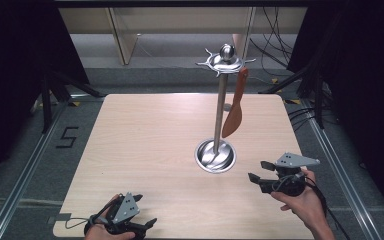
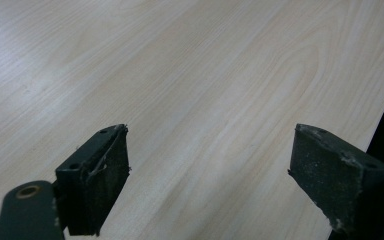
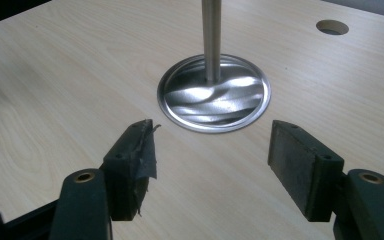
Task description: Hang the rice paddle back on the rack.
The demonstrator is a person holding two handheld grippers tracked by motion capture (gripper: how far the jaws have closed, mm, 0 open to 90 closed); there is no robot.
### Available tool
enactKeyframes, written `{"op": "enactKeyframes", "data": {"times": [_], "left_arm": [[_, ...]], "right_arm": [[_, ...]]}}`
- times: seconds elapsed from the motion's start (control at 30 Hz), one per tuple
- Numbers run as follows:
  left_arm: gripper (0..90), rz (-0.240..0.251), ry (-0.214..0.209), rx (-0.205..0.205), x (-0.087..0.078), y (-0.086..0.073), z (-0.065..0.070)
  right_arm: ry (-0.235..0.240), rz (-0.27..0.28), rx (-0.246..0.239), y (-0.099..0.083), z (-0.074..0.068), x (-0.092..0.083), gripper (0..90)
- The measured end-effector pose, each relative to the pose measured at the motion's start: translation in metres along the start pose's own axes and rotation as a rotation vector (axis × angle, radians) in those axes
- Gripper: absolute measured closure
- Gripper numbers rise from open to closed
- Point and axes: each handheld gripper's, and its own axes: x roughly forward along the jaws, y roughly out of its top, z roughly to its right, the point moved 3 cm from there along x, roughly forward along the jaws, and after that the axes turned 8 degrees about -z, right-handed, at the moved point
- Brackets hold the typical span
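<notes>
A steel utensil stand [image 1: 220, 105] rises from a round mirrored base [image 1: 215, 156] near the table's middle. From one hook on its crown [image 1: 226, 61] hangs an orange-brown spatula [image 1: 234, 114], blade down. My right gripper [image 1: 258, 172] hovers just right of the base, open, jaws pointing left and empty. In the right gripper view the base [image 3: 215, 95] and pole [image 3: 211, 35] lie ahead between the two pads [image 3: 300, 162]. My left gripper [image 1: 145, 211] is at the near left edge, open and empty. Bare wood shows between its pads [image 2: 100, 175] in the left gripper view.
The light wooden table [image 1: 150, 140] has a cable hole [image 3: 332, 27] beyond the stand. Black curtains flank both sides, tripod legs and cables lie on the floor beyond the far edge. The table edge [image 2: 380, 125] drops off at the right of the left gripper view.
</notes>
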Motion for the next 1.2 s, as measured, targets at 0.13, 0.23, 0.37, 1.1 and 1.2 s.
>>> {"op": "enactKeyframes", "data": {"times": [0.13,0.23,0.37,1.1,1.2], "left_arm": [[15.2,0.006,-0.006,-0.001,0.000,0.000,0.001],[15.2,0.006,-0.016,-0.013,0.001,0.000,0.001],[15.2,0.000,-0.017,-0.010,0.001,0.000,0.001],[15.2,-0.002,-0.019,-0.013,0.001,0.000,0.001],[15.2,0.002,-0.009,-0.001,0.001,0.000,0.001]], "right_arm": [[-0.002,0.000,0.001,-0.003,-0.001,0.001,36.0],[-0.001,0.001,0.004,-0.005,-0.001,0.001,35.8],[0.002,-0.002,0.011,-0.008,0.000,0.001,35.5],[0.023,-0.018,0.058,-0.030,0.000,0.001,33.8],[0.024,-0.028,0.055,-0.032,0.000,0.000,33.6]]}}
